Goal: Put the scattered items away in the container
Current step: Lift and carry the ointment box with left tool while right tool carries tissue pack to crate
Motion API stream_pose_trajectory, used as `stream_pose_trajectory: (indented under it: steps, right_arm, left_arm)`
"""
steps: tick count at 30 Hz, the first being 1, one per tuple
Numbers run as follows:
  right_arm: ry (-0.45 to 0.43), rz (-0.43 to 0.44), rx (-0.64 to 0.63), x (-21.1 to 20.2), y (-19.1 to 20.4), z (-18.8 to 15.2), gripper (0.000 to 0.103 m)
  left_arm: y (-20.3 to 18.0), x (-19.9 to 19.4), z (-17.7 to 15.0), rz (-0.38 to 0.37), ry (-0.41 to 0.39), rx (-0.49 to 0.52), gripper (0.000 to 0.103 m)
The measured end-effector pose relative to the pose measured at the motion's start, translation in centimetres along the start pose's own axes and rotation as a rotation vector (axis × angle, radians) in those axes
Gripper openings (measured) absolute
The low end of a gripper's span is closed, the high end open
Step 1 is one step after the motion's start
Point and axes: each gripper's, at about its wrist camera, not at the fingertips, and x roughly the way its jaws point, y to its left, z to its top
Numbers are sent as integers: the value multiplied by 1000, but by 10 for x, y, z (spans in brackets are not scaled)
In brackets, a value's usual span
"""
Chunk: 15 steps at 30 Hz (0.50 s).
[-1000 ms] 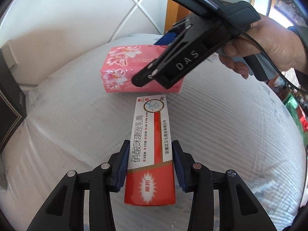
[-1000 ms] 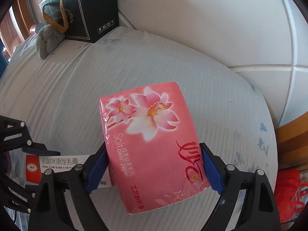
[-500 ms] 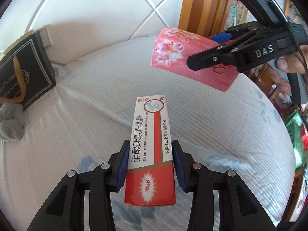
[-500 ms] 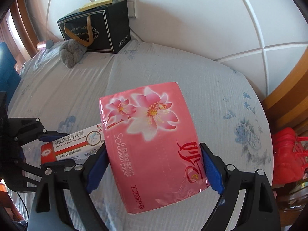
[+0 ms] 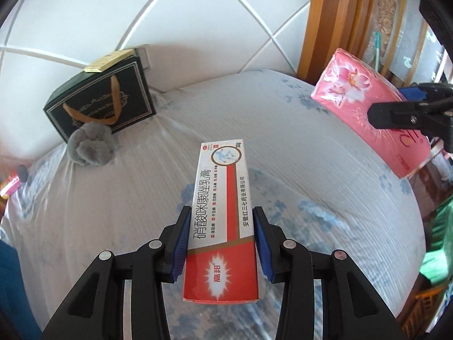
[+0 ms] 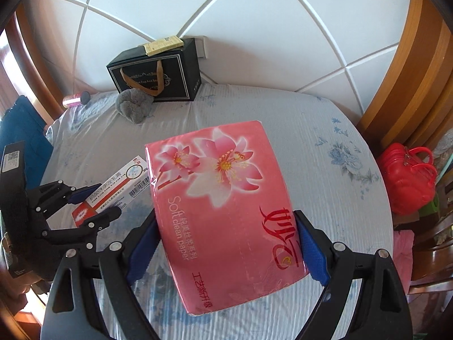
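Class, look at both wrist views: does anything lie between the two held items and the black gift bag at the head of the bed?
Partly. A grey plush toy rests against the black gift bag front, and a small gold box lies on top. Otherwise the bedsheet between it and the ointment box and tissue pack is bare.

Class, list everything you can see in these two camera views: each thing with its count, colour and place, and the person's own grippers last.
Ointment box: 1, red and white, in left gripper.
Tissue pack: 1, pink, in right gripper.
Gift bag: 1, black, far end of bed by wall.
Small box: 1, gold, on gift bag.
Fluffy toy: 1, grey, in front of gift bag.
Bed sheet: 1, pale with blue flowers.
Red bag: 1, right of bed.
Left gripper: black, blue pads.
Right gripper: black, blue pads.
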Motion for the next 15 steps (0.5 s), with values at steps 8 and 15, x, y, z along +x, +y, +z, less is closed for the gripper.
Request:
stream_pose_trajectory:
  steps: [8, 15]
  right_arm:
    - [-85, -1, 34, -67, 56, -16, 88]
    - [-135, 17, 51, -106, 98, -40, 88]
  left_arm:
    - [20, -85, -24, 63, -40, -60, 41]
    - [36, -138, -49, 64, -62, -69, 41]
